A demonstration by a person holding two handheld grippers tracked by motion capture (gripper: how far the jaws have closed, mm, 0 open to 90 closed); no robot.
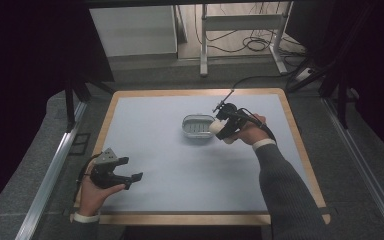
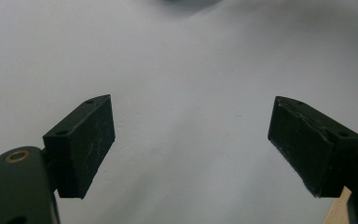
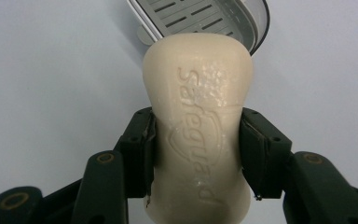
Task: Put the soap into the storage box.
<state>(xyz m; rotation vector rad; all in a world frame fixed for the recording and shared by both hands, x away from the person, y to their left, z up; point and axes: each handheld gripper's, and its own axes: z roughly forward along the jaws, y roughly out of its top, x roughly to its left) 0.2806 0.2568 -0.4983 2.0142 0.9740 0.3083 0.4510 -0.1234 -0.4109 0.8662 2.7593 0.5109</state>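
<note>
right gripper is clamping a cream soap bar at the soap dish rim; left gripper is resting wide open near the table's front-left edge, bare surface between.

The cream embossed soap bar looks waxy and slightly pitted. The grey slotted plastic soap dish is smooth; the pale blue table mat is matt, with a wooden border.
</note>
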